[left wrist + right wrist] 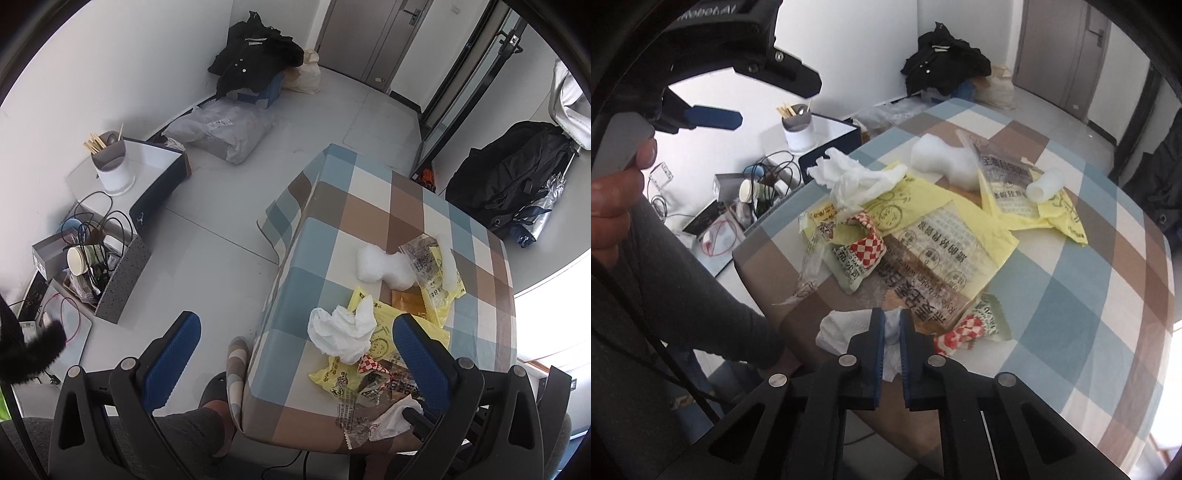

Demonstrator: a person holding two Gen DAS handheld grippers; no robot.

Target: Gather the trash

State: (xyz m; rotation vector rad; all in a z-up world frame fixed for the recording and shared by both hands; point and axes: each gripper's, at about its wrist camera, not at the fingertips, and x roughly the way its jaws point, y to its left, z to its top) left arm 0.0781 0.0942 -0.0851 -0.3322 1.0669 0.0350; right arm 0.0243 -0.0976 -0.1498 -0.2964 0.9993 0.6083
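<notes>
At the table's near edge point(768, 280), the right claw point(892, 325) pinches a crumpled white tissue point(846, 325); the left claw point(295, 339) hangs spread wide above the wrappers point(945, 236), bare floor point(207, 254) alongside.

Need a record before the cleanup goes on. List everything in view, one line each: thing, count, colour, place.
tissue: 1, white, near table edge, pinched
crumpled tissue: 1, white, far side of pile
yellow wrappers: several, yellow, table middle
checked wrappers: 2, red-white, on the pile
foam piece: 1, white, beyond the pile
small bottle: 1, white, lying by the foam
table: 1, blue-brown-white check cloth
utensil holder: 1, white-grey, on a floor box
black clothing: 1 heap, far corner
backpack: 1, black, beside the table
left gripper: open, above the table edge
right gripper: shut on the tissue
</notes>
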